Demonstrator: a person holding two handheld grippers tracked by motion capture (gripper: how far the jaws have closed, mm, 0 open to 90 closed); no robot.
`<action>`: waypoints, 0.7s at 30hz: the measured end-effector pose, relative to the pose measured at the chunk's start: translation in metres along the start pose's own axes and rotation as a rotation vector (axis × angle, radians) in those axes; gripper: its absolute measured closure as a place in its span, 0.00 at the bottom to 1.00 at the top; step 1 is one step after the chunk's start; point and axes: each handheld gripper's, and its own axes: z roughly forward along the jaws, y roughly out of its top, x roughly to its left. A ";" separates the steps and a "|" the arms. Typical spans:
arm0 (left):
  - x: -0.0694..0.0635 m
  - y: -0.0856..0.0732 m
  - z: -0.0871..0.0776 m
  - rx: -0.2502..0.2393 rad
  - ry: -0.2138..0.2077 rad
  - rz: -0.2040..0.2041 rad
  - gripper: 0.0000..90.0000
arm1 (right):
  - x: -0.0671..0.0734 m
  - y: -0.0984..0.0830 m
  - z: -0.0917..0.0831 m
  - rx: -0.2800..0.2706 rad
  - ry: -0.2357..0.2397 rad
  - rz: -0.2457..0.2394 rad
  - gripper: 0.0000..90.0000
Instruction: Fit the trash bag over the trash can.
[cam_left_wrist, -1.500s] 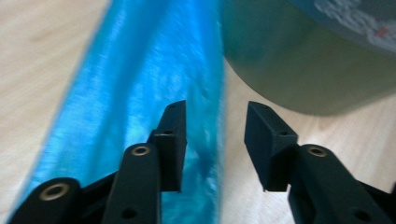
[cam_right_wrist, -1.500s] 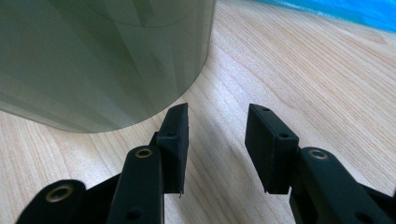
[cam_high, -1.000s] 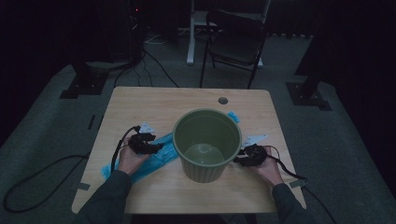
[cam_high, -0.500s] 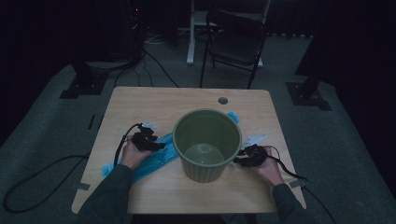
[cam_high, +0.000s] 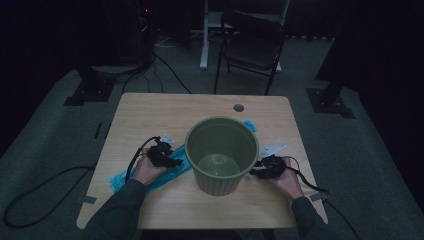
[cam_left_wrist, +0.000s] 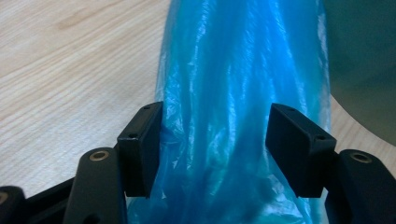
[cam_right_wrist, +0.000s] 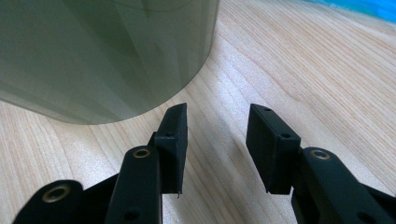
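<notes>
Blue plastic bag (cam_left_wrist: 233, 116) lies bunched on the wooden surface (cam_high: 165, 112), left of the green bin (cam_high: 222, 159). The left tool (cam_high: 170, 161) straddles it; its jaws have just been opening and now stand spread, pads not pressing, likely lining up a grab. The right tool (cam_right_wrist: 217, 135), also spread and empty, waits beside the bin's base, probably to steady it.

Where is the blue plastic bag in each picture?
High view: the blue plastic bag lies left of the green bin, under the left gripper.
Left gripper view: centre, between the open jaws.
Right gripper view: top right corner.
Shared landmark: the green bin.
</notes>
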 end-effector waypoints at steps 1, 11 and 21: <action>-0.002 0.000 0.000 0.001 0.007 0.009 0.40 | 0.000 0.000 0.000 0.000 0.000 0.001 0.65; -0.008 0.000 0.000 0.016 0.066 0.064 0.53 | 0.001 0.000 0.002 0.010 0.003 -0.001 0.65; -0.005 0.000 -0.001 0.003 0.024 0.034 0.92 | 0.001 0.000 0.003 0.016 0.007 -0.006 0.65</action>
